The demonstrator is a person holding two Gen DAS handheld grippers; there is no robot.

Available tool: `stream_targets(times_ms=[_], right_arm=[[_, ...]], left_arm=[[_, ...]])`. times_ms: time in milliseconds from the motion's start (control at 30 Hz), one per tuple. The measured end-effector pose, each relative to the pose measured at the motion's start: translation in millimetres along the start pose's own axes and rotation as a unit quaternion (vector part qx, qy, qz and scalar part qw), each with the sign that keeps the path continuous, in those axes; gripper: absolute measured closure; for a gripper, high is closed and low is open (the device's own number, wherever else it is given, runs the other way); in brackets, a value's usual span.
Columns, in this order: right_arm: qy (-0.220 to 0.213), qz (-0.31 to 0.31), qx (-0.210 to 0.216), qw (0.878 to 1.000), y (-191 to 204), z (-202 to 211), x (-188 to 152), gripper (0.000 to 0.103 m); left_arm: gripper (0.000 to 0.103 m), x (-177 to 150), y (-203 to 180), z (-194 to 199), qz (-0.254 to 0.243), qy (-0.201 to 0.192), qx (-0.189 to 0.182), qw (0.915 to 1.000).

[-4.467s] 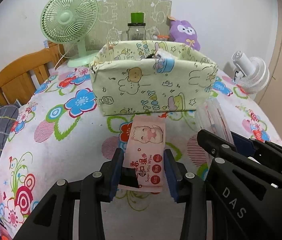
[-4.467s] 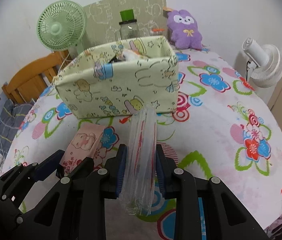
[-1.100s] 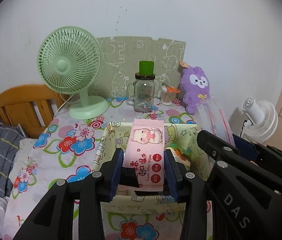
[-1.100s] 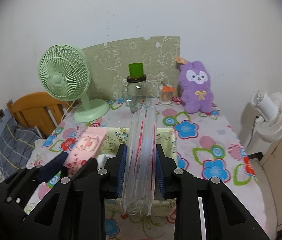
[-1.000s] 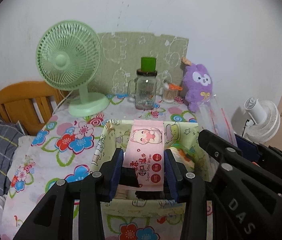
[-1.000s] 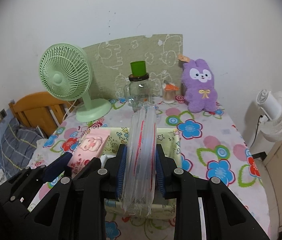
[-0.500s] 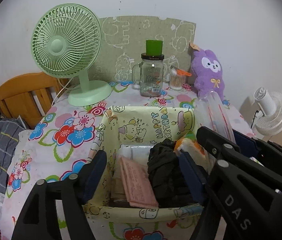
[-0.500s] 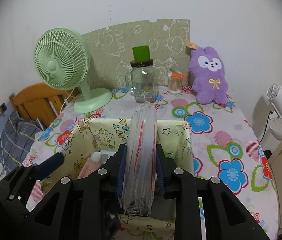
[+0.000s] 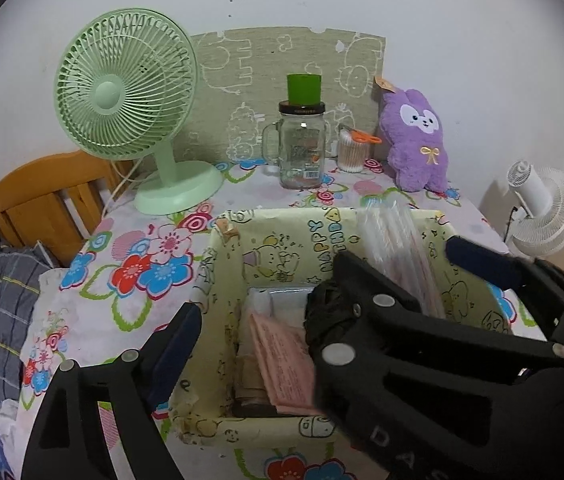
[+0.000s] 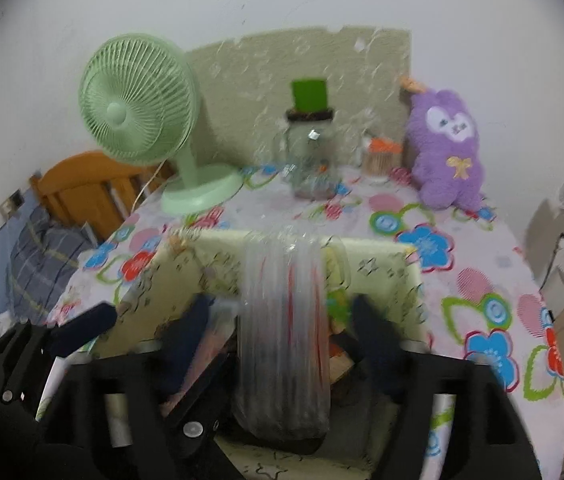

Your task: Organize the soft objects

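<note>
Clear ribbed plastic pack (image 10: 283,344) stands upright over the right of the pale-yellow cartoon-print fabric box (image 9: 282,256), between the opening, non-touching jaws of the right hand-held gripper (image 10: 282,336). Let it drop, then lift straight up. Pink wipes pack (image 9: 282,356) lies inside; left hand-held gripper (image 9: 250,344) is opening, empty.

Soft, even indoor light fills both my views, with faint shadows on the wall. My left view is sharp. My right view is smeared with motion blur throughout. Both bow strongly outward, with black vignette at the corners.
</note>
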State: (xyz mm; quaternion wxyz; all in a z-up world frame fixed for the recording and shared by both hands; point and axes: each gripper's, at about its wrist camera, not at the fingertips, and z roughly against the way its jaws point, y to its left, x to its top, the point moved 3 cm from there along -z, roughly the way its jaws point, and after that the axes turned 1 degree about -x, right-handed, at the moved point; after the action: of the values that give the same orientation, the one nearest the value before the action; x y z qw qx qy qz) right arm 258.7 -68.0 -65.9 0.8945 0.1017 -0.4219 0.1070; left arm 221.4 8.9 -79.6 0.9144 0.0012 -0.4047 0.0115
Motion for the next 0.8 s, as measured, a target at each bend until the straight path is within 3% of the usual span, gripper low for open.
stream_targets(times_ms=[333,800], right_arm=[[0.013,-0.005,-0.017,1.0,-7.7,7.7,-3.3,0.016],[-0.007,-0.029,-0.048,0.998,-19.4,51.3,-12.8,0.009]], left_arm=[[0.002,-0.6,-5.4,7.4,-0.011,-0.006,0.018,0.9998],[0.0,-6.6,-14.3,35.1,-0.009,-0.015,-0.002,0.9998]])
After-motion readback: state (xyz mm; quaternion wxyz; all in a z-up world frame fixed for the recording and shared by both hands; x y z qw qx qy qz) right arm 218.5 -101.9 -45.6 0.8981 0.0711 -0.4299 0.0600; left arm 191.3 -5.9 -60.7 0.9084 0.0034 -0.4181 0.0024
